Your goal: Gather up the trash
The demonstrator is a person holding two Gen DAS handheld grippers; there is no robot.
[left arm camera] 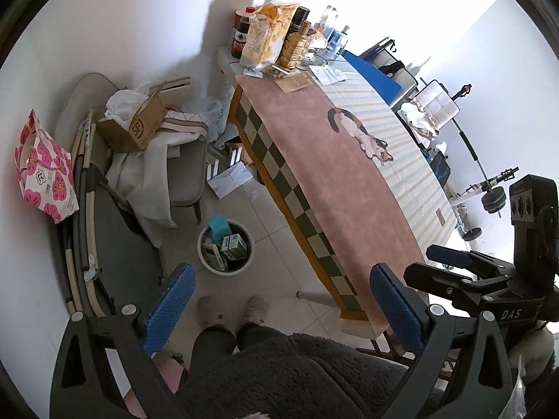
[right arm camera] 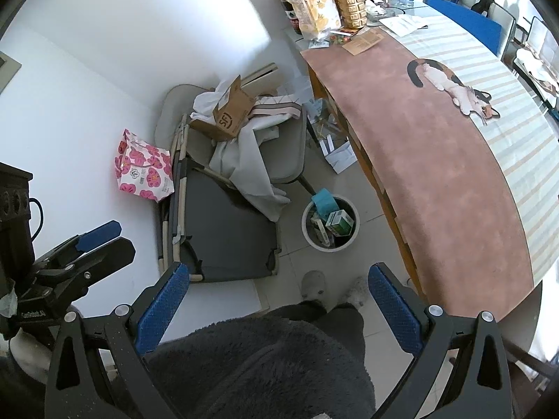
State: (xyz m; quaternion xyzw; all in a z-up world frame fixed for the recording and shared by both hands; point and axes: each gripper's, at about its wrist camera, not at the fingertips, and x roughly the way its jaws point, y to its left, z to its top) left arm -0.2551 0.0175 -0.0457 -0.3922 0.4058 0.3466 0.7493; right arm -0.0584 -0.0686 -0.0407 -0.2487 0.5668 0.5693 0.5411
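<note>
A white round trash bin (left arm camera: 209, 262) stands on the tiled floor beside the table, holding a teal box (left arm camera: 219, 226) and green-and-white cartons (left arm camera: 233, 246); it also shows in the right wrist view (right arm camera: 311, 237). My left gripper (left arm camera: 281, 305) is open and empty, held high above the floor near the bin. My right gripper (right arm camera: 279, 309) is open and empty, also high over the floor. The right gripper shows in the left wrist view (left arm camera: 450, 262), beside the table's near end. The left gripper shows in the right wrist view (right arm camera: 101, 241).
A long table (left arm camera: 349, 174) with a pink cat-print cloth carries a snack bag (left arm camera: 265, 35), bottles and papers at its far end. A cluttered chair with a cardboard box (left arm camera: 134, 125), a folded cot (right arm camera: 223, 230), a floral bag (left arm camera: 45, 174) and loose papers (left arm camera: 230, 178) crowd the floor. The person's slippers (left arm camera: 230, 310) are below.
</note>
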